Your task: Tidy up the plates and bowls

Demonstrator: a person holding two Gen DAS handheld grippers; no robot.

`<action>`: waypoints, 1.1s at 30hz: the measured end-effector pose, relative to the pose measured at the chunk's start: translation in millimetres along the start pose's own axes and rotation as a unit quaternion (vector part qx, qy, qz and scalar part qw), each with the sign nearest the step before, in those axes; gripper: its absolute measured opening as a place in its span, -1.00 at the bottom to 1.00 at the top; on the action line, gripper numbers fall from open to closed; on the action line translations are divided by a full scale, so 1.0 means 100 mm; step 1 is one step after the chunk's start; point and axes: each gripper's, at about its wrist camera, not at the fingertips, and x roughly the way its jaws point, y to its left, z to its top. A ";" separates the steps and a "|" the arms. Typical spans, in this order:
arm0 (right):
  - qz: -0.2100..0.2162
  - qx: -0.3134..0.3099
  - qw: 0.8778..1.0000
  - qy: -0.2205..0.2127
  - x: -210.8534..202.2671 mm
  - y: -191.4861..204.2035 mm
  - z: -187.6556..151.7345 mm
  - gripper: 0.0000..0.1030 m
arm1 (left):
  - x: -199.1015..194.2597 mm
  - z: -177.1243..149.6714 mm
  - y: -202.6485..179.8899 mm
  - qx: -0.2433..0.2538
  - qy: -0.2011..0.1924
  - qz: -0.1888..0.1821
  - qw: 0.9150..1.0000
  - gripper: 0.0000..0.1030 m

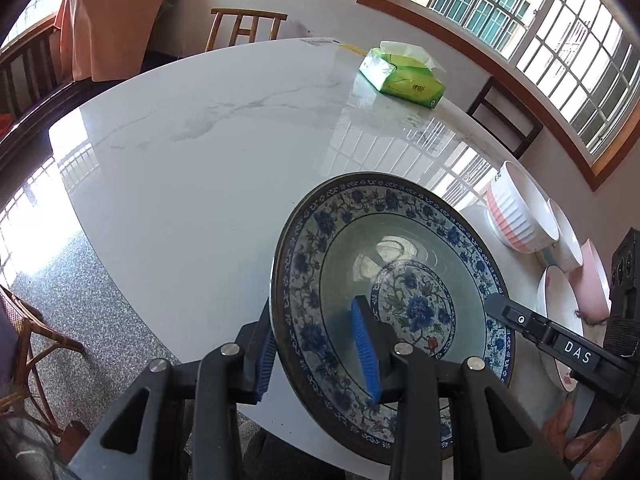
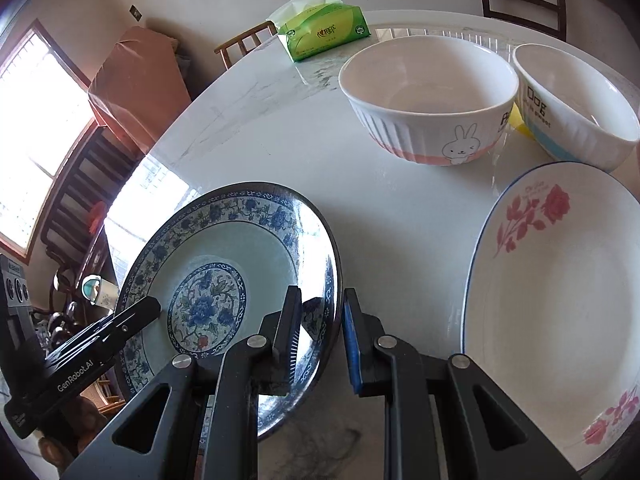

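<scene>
Plate (image 1: 400, 280) rim between left gripper (image 1: 316, 352) fingers

Bright daylight, both views. Src: barred window (image 1: 520, 20) upper right in left wrist view; second window (image 2: 36, 128) blown out white at left in right wrist view. Strong specular glare + window-grid reflections on marble table (image 1: 200, 140), also on blue-patterned plate (image 2: 280, 248) rim. Shadows soft. Heavy fisheye: straight edges curve, corners vignetted black. Focus sharp centre, slight softness twd edges.
</scene>
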 end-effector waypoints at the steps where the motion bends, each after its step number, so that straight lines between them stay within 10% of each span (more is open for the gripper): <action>1: -0.001 0.000 1.000 0.001 0.03 0.01 0.02 -0.62 | 0.00 0.01 0.03 -0.004 -0.005 0.000 1.000 -0.30; 8: -0.014 -0.011 0.999 -0.027 -0.05 0.10 0.05 -0.55 | -0.23 0.01 0.14 -0.009 -0.067 0.047 0.997 0.22; 14: 0.032 0.012 0.995 -0.092 -0.76 -0.07 -0.15 -0.26 | -0.67 -0.23 -0.02 0.015 -0.092 -0.035 0.995 0.29; 21: 0.065 0.051 0.983 -0.161 -1.89 -0.67 -0.98 -0.01 | -0.69 -0.74 -0.88 0.073 0.009 -0.195 0.978 0.30; 33: -0.021 0.159 0.970 -0.184 -2.60 -1.94 -2.10 0.17 | -0.43 -1.48 -1.94 0.163 0.098 -0.218 0.957 0.30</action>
